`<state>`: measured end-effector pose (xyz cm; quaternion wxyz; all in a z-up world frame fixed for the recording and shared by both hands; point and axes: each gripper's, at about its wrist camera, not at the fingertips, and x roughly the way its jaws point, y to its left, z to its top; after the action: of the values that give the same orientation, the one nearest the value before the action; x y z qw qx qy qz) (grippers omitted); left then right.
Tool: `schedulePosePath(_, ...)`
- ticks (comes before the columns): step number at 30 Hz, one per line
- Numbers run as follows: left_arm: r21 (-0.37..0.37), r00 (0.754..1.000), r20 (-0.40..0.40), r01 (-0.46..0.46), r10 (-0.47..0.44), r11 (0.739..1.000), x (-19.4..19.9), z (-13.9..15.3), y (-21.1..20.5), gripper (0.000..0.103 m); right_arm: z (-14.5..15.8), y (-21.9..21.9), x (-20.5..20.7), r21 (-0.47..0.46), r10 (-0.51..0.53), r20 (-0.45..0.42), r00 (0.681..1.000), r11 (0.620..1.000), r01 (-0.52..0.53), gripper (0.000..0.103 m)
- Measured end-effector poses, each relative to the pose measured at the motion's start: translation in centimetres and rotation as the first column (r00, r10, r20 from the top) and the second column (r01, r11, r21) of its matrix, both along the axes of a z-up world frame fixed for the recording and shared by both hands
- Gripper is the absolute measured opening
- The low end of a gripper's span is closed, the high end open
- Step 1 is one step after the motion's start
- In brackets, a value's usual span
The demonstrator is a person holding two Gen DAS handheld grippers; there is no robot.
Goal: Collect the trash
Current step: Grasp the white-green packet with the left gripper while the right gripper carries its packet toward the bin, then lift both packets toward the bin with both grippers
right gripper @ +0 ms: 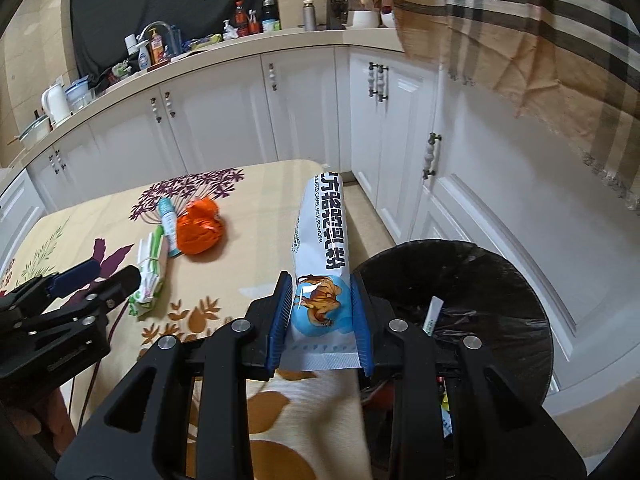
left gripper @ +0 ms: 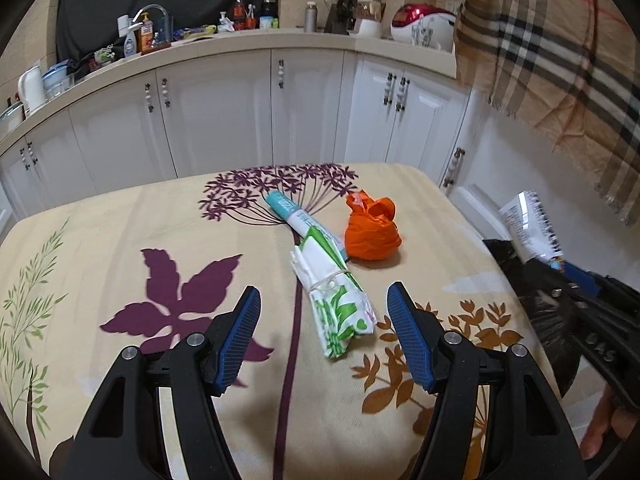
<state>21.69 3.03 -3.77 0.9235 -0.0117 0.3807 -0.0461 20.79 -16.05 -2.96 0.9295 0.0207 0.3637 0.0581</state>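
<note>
My right gripper is shut on a white milk powder packet and holds it upright at the table's right edge, beside a black-lined trash bin. The packet and right gripper show at the right of the left wrist view. My left gripper is open above the table, just short of a green-and-white bundle tied with a rubber band. A white and teal tube and a crumpled orange bag lie beyond it. The left gripper shows in the right wrist view.
The table has a cream cloth with flower prints. White kitchen cabinets stand behind it, with a cluttered counter. A plaid cloth hangs at the upper right. The bin holds some trash.
</note>
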Motion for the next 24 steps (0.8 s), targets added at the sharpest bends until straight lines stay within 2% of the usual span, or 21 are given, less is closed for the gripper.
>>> schedulePosePath(4,0.015,0.999,-0.051,0.007,-0.006,1.000,1.2,-1.1,-0.5,0.064,-0.3,-1.0,0.3,0.011,-0.009,-0.004,1.000,1.000,0.009,0.028)
schedulePosePath(9,0.013,0.997,-0.077,0.000,0.001,1.000,2.0,-1.8,-0.4,0.063,-0.7,-1.4,0.4,0.019,-0.010,-0.010,1.000,1.000,0.011,0.028)
schedulePosePath(11,0.008,0.997,-0.083,0.002,-0.002,1.000,2.1,-1.9,-0.4,0.052,-0.8,-1.5,0.4,0.021,-0.009,-0.012,1.000,1.000,0.009,0.028)
schedulePosePath(12,0.004,0.996,-0.088,0.008,-0.008,1.000,2.1,-2.0,-0.4,0.049,-0.9,-1.5,0.4,0.023,-0.009,-0.014,1.000,1.000,0.009,0.028)
schedulePosePath(14,0.011,0.996,-0.092,0.011,-0.010,1.000,2.0,-2.1,-0.5,0.034,-1.0,-1.5,0.4,0.024,-0.006,-0.017,1.000,1.000,0.007,0.028)
schedulePosePath(24,0.011,0.998,-0.065,0.012,-0.011,1.000,0.3,-1.7,0.2,0.033,-0.9,-1.0,-0.5,0.031,0.007,-0.011,1.000,0.999,-0.006,0.028)
